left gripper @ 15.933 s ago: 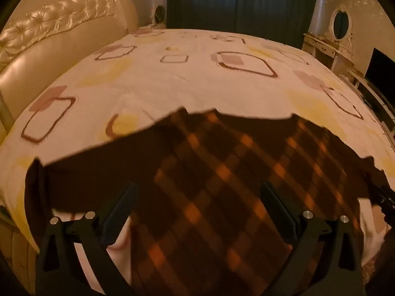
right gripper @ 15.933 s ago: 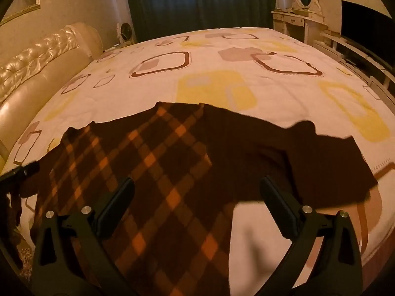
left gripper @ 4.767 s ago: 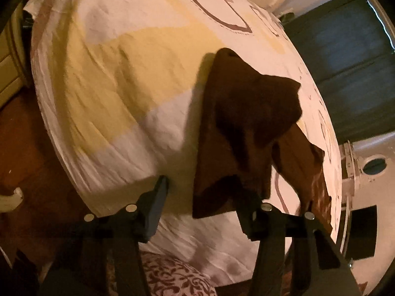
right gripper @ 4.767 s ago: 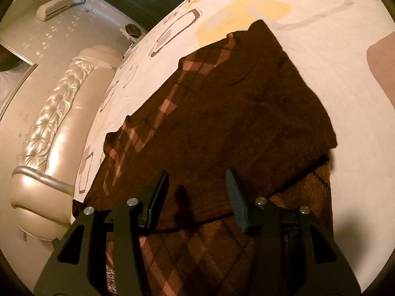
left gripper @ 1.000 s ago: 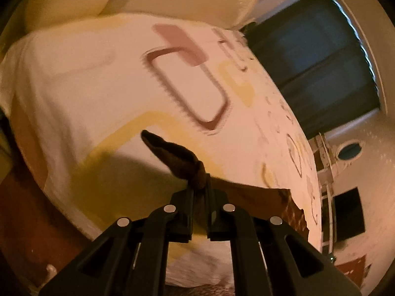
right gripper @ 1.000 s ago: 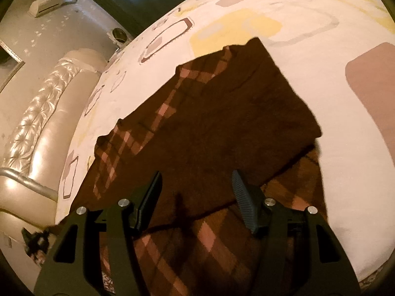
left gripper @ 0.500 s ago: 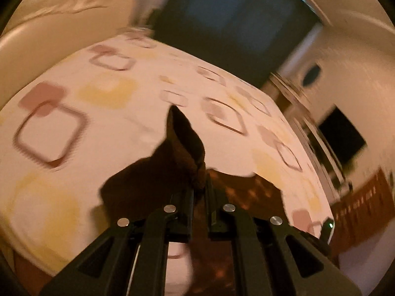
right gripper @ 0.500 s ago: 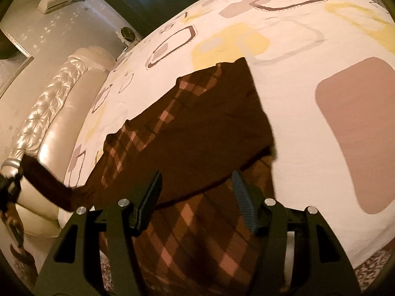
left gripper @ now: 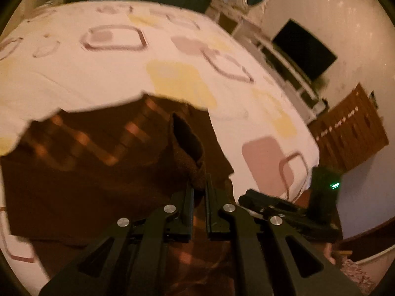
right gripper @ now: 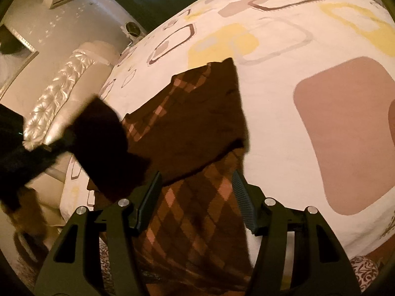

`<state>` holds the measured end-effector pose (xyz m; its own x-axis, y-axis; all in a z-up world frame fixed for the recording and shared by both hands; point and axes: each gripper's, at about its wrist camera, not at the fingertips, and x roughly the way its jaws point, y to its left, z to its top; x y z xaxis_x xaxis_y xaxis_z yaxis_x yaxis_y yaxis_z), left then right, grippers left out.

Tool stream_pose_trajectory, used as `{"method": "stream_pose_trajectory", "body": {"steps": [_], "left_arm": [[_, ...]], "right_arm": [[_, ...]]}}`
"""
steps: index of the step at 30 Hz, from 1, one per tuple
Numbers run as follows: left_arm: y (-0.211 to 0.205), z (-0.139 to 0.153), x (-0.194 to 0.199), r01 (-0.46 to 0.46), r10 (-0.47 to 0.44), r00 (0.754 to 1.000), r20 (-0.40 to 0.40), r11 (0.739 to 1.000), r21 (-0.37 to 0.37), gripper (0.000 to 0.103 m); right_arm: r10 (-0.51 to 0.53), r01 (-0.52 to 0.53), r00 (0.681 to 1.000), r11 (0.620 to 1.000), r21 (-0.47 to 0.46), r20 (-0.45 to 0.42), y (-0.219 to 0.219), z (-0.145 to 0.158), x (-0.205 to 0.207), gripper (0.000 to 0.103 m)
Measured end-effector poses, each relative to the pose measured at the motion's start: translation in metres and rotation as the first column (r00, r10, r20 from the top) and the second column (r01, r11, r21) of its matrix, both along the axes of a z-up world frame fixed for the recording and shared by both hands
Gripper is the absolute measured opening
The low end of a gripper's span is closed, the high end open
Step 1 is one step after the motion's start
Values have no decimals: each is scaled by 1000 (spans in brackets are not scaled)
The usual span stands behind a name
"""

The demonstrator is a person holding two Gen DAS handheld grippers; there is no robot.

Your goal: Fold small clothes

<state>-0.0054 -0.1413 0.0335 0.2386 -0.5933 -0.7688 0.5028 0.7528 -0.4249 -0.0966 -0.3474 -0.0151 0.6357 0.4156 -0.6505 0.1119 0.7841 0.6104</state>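
Bed (left gripper: 98, 74): white cover printed with yellow, mauve and brown-outlined squares; fills both views.
Sweater (right gripper: 192, 128): dark brown, orange check; lies on the bed's near edge, one sleeve folded across the body, hem toward 6 o'clock.
Sleeve (left gripper: 187, 148): lifted off the bed, bunched.
Left gripper (left gripper: 199, 192): fingers clenched on the sleeve.
Right gripper (right gripper: 196, 197): fingers spread apart above the hem, grasping nothing.
Television (left gripper: 303, 49): dark, at 2 o'clock.
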Motion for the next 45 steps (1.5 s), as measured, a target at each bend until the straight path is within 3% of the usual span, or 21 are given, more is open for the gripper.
{"method": "stream_pose_trajectory", "body": {"steps": [5, 10, 15, 16, 17, 20, 26, 28, 33, 35, 36, 37, 39, 41, 45], "left_arm": [[-40, -53, -5, 29, -24, 997, -71, 997, 66, 7], [-59, -79, -11, 42, -34, 998, -55, 989, 143, 9], [-50, -74, -25, 8, -10, 1000, 14, 991, 136, 37], [-45, -70, -28, -5, 0, 999, 37, 991, 132, 48], [-34, -63, -35, -29, 18, 997, 81, 991, 132, 59], [0, -49, -48, -111, 83, 979, 184, 983, 143, 73], [94, -56, -51, -299, 240, 931, 274, 934, 196, 73], [122, -67, -45, -358, 297, 919, 261, 905, 228, 73], [167, -93, -34, -441, 410, 895, 175, 871, 215, 73], [172, -96, -34, -455, 427, 888, 170, 867, 200, 73], [171, -97, -35, -455, 424, 888, 180, 867, 205, 73], [170, -96, -35, -451, 414, 889, 196, 864, 222, 73], [167, -96, -35, -449, 405, 889, 213, 860, 242, 73], [175, -98, -36, -473, 435, 879, 197, 848, 240, 73], [196, -100, -30, -512, 501, 859, 108, 844, 159, 73]], "right_arm": [[-30, 31, 999, 999, 38, -14, -15, -9, -5, 58], [-42, 44, 999, 997, 70, -29, -20, -16, -4, 59], [-49, 51, 998, 995, 82, -26, -23, -16, -4, 58], [-50, 52, 998, 995, 85, -24, -23, -15, -4, 58], [-49, 51, 999, 995, 90, -21, -23, -14, -4, 58], [-32, 33, 999, 991, 131, -12, -21, -11, -2, 58], [30, -22, 999, 972, 232, -30, -3, -17, 16, 58], [30, -14, 998, 966, 257, -60, 4, -26, 25, 56], [30, 3, 992, 964, 268, -119, 19, -43, 39, 55], [24, 10, 992, 963, 270, -122, 22, -46, 41, 48], [20, 13, 992, 965, 262, -125, 24, -47, 41, 38], [19, 15, 991, 969, 246, -133, 26, -48, 43, 21], [30, 5, 989, 971, 239, -142, 28, -49, 44, 6], [22, 8, 992, 972, 233, -126, 28, -46, 42, 6], [9, -3, 1000, 973, 232, -24, 23, -18, 33, 5]]}}
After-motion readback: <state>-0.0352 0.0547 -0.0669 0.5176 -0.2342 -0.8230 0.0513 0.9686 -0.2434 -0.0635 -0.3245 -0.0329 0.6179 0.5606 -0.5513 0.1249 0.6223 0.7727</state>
